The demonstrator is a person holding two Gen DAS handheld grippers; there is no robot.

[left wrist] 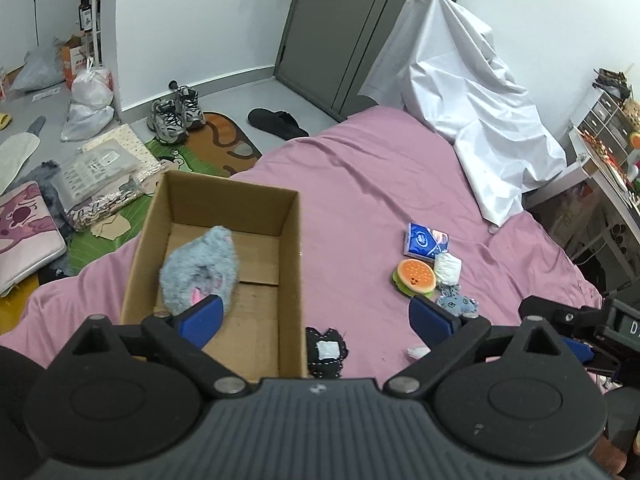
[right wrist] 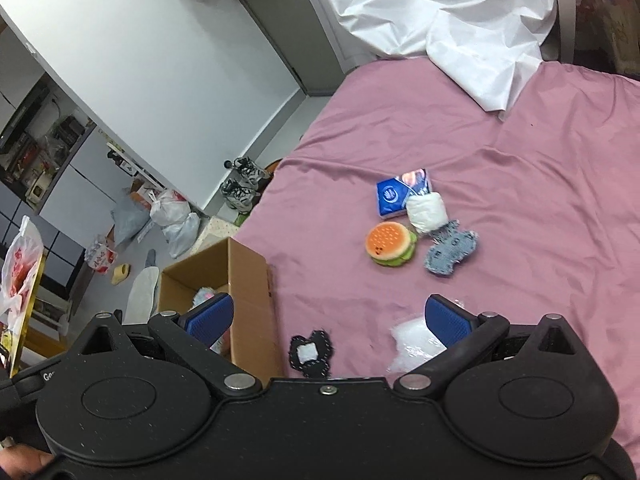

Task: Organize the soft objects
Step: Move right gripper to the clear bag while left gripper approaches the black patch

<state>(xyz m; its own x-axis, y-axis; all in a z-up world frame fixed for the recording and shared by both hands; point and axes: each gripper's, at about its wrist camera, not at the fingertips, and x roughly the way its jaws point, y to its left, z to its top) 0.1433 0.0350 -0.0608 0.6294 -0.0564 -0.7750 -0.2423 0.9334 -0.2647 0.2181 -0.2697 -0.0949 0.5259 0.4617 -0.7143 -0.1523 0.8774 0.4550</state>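
A cardboard box [left wrist: 294, 248] stands open on the pink bed [left wrist: 360, 184], with a grey fluffy plush [left wrist: 200, 270] inside. My left gripper [left wrist: 316, 312] is open and empty above the box's near right corner. On the bed lie a burger plush [left wrist: 414, 276], a blue tissue pack [left wrist: 424, 240], a white roll [left wrist: 448, 268], a denim toy [left wrist: 456, 300] and a black patch toy [left wrist: 326, 350]. My right gripper [right wrist: 330, 314] is open and empty above the black patch toy [right wrist: 312, 352], with a clear plastic bag [right wrist: 412, 346] by its right finger. The burger plush [right wrist: 390, 246] lies ahead.
A white sheet [left wrist: 464, 92] covers something at the bed's far end. The floor to the left holds shoes [left wrist: 176, 114], a black slipper [left wrist: 276, 122], bags and packages. A desk with drawers [left wrist: 604, 136] stands to the right of the bed.
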